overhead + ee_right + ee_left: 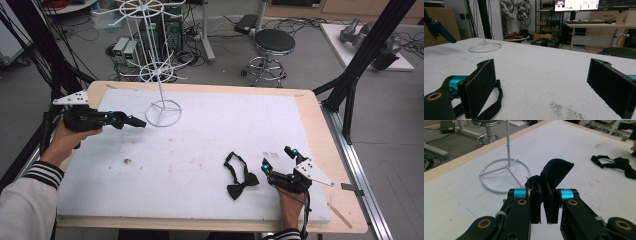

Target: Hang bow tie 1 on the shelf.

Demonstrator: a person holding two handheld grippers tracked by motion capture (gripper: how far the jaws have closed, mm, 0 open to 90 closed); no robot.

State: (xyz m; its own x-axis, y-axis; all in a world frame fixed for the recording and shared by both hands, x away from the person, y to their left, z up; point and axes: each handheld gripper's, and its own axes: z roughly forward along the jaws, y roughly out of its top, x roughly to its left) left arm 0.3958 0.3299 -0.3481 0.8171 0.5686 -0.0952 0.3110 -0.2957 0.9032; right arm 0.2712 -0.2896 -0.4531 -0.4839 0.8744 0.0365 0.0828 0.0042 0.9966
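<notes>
Dark navy fabric (554,173) is pinched between the closed jaws of the left gripper (131,120), held just beside the base ring of the white wire rack (163,112), on its left side and above the white mat on the table (310,95). Only a thin fold seems to be caught, so it could easily be dropped if the piece gets snagged on the rack's hooks or base spokes, and the light rack could probably be tipped by a bump. A black bow tie (239,176) is lying well away from the rack, toward the near right. The right gripper (279,159) is parked just beside it, jaws spread wide, nothing held; the strap could get dragged.
</notes>
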